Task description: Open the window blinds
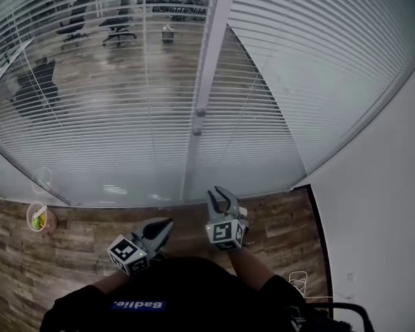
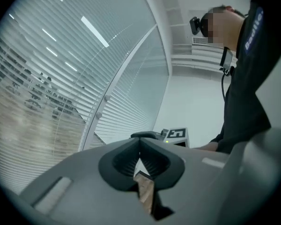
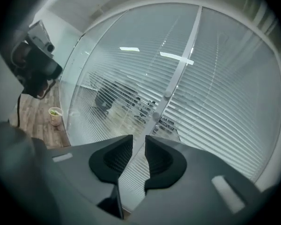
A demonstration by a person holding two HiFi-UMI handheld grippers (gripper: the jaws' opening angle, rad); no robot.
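White blinds hang behind the glass, on both sides of a pale post. On the left side the slats are tipped, so chairs in the next room show through. On the right side the slats look more shut.

Two small knobs sit on the post. I think they turn the slats.

The right tongs point toward the post and do not touch it yet. Their jaws stand a little apart with nothing between them, likely so they can fit round a knob.

The left tongs sit lower and off to the side, out of the way. Their jaws are pressed together and hold nothing.

I think the right blinds need opening next.
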